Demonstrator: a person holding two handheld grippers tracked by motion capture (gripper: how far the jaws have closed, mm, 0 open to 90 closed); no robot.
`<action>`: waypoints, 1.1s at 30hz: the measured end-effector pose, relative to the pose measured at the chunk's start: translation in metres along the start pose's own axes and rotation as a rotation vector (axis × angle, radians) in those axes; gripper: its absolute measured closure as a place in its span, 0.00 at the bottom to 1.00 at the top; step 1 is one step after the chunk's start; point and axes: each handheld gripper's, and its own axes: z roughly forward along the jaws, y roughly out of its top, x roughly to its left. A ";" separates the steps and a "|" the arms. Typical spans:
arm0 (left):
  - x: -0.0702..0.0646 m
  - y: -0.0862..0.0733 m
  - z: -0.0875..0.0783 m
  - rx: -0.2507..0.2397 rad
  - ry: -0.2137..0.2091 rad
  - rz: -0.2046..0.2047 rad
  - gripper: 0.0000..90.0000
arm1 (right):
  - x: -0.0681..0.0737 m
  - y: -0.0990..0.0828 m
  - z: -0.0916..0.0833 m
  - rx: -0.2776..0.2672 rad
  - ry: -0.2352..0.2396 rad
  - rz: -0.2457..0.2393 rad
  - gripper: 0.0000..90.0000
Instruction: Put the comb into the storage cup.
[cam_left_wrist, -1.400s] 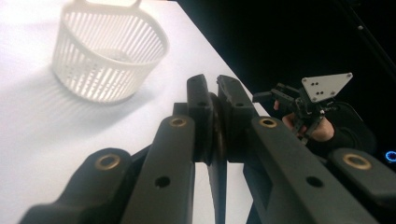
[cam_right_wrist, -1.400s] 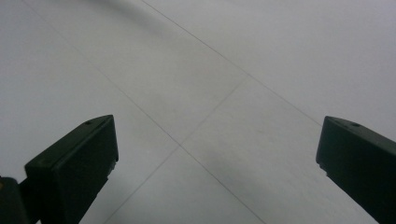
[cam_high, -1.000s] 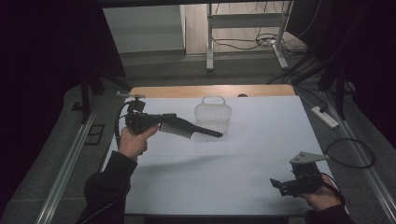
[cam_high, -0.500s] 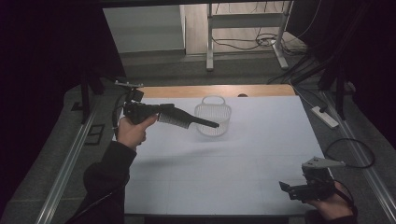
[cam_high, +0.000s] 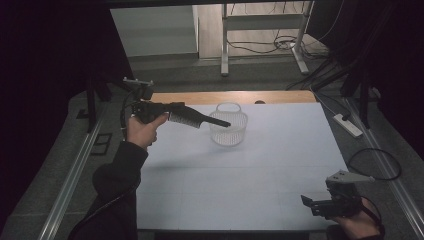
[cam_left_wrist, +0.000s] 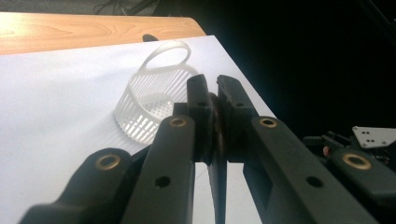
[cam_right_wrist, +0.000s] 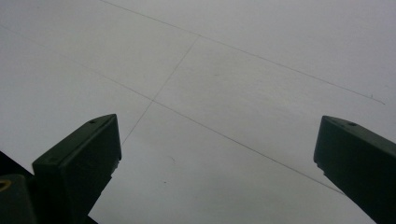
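Note:
A clear plastic basket (cam_high: 228, 131) with a hoop handle stands at the back middle of the white table (cam_high: 260, 170); it also lies ahead of the jaws, to their left, in the left gripper view (cam_left_wrist: 149, 105). My left gripper (cam_high: 177, 111) is held in the air left of the basket, shut on a black comb (cam_high: 202, 120) whose thin tip reaches over the basket's rim. In the left gripper view the jaws (cam_left_wrist: 210, 86) press together on the comb's thin dark edge (cam_left_wrist: 217, 186). My right gripper (cam_high: 312, 205) sits low at the near right corner, jaws wide apart (cam_right_wrist: 217, 154) over bare table.
A wooden strip (cam_high: 225, 96) runs along the table's far edge. Metal rails (cam_high: 75, 170) flank the table. A power strip (cam_high: 347, 125) and a looped cable (cam_high: 375, 162) lie on the floor at right.
My left gripper has risen and moved toward the back with the comb, whose tip now reaches over the basket. My right gripper has drifted right and nearer the front edge.

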 end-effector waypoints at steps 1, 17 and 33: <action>0.000 0.001 0.002 0.003 0.001 0.001 0.93 | 0.000 0.000 0.000 0.000 -0.001 -0.003 0.01; 0.006 0.018 0.027 0.035 0.026 -0.011 0.93 | 0.001 0.000 -0.001 -0.010 0.001 -0.009 0.01; 0.008 0.025 0.045 0.060 0.048 -0.019 0.93 | 0.000 -0.001 -0.001 -0.013 0.007 -0.006 0.00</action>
